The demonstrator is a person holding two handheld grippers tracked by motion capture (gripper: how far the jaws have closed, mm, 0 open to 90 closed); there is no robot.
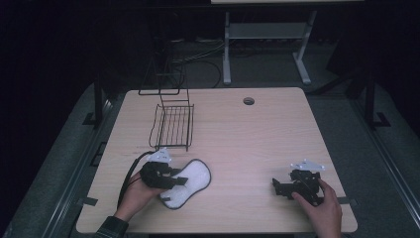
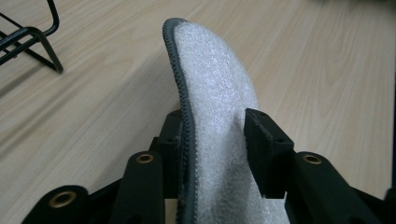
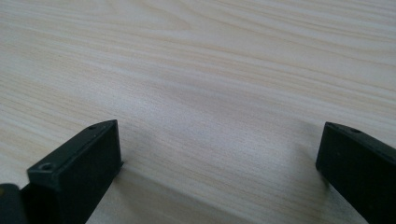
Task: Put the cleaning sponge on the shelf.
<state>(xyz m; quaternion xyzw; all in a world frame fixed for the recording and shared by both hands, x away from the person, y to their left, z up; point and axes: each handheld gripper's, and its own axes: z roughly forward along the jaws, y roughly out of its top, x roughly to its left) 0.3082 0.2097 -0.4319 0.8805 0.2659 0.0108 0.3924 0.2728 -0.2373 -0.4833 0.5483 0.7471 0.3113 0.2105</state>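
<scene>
In the high view, the left gripper (image 1: 174,179) lies low over the wooden table (image 1: 257,134), held by the person's left hand (image 1: 134,194), and its jaws reach across the middle of a white fleecy insole (image 1: 194,177) with a dark grey border. The insole lies flat on the table, one end beyond the jaws and the other end beside the hand. A black wire rack (image 1: 172,124) stands behind this gripper, near it but not touching. The right gripper (image 1: 278,186) rests on the table well apart from the insole, held by the right hand (image 1: 323,208). In the left gripper view, the insole (image 2: 219,116) stands between the two black jaws and bends upward in front of them. The left jaw touches its grey edge and the right jaw presses on its white surface, so the left gripper (image 2: 212,140) is closed on the insole. A corner of the wire rack (image 2: 32,37) is seen far to the left of the jaws. In the right gripper view, the two jaws stand wide apart, and between them there is just the bare table (image 3: 210,93); the right gripper (image 3: 219,154) is open and holds nothing.
</scene>
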